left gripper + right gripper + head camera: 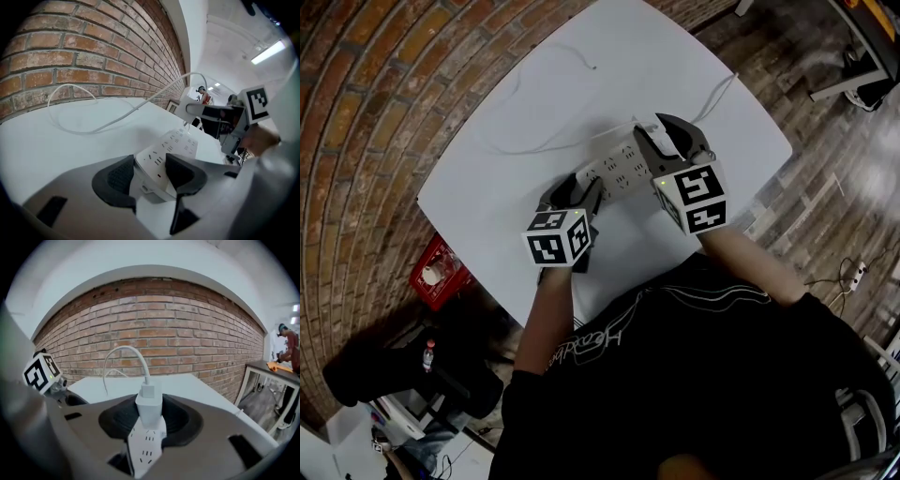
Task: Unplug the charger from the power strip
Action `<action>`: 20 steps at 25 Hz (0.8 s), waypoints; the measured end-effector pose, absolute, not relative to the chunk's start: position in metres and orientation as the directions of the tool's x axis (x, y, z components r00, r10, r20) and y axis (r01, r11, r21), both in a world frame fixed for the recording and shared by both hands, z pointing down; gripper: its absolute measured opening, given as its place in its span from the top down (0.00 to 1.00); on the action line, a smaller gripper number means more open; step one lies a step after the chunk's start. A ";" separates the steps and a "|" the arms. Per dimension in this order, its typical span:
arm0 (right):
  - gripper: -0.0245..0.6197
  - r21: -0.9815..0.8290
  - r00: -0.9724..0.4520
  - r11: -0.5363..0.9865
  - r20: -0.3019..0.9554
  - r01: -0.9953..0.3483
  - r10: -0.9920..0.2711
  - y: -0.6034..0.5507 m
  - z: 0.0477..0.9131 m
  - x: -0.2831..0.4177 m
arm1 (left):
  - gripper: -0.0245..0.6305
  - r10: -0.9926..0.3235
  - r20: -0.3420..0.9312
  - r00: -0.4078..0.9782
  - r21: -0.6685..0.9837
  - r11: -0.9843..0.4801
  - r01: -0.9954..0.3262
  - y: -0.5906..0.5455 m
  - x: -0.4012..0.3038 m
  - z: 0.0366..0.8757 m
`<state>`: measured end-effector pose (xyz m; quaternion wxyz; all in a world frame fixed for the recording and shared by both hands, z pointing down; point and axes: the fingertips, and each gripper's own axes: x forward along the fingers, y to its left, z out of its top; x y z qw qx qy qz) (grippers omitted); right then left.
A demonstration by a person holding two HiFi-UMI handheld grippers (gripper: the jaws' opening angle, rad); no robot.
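A white power strip [614,164] lies across the middle of the white table [487,187]. My left gripper [581,187] is shut on its near end, the pads pressing both sides of the strip [176,143]. My right gripper [661,141] is shut on the white charger [649,127] at the strip's far end. In the right gripper view the charger [149,406] sits between the dark pads, just over the strip [143,446]. In the left gripper view the charger [187,108] appears lifted slightly above the strip. Its white cable [117,119] arcs away over the table.
The cable [534,145] loops across the far side of the table. On the brick floor at the left stand a red crate [441,272] and a black bag [384,366]. Another power strip [858,274] lies on the floor at the right. A person [286,345] stands far off.
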<state>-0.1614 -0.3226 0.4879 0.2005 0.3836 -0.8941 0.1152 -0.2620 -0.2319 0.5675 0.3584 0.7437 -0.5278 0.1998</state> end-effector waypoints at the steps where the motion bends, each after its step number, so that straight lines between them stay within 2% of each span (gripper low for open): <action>1: 0.78 -0.058 -0.637 0.684 0.432 -0.727 -0.639 -0.323 0.480 -0.162 | 0.64 -0.643 0.675 0.362 0.328 -0.179 -0.928 -0.232 -0.262 0.567; 8: 0.78 -0.260 -0.718 0.689 0.439 -0.677 -0.540 -0.304 0.483 -0.159 | 0.67 -0.665 0.675 0.320 0.257 -0.196 -0.947 -0.222 -0.263 0.552; 14: 0.78 -0.527 -0.812 0.617 0.374 -0.584 -0.449 -0.278 0.473 -0.152 | 0.67 -0.750 0.565 0.343 0.337 -0.170 -0.926 -0.201 -0.259 0.506; 20: 0.78 -0.614 -0.875 0.629 0.260 -0.477 -0.409 -0.249 0.430 -0.137 | 0.77 -0.821 0.412 0.396 0.426 -0.212 -0.880 -0.166 -0.242 0.441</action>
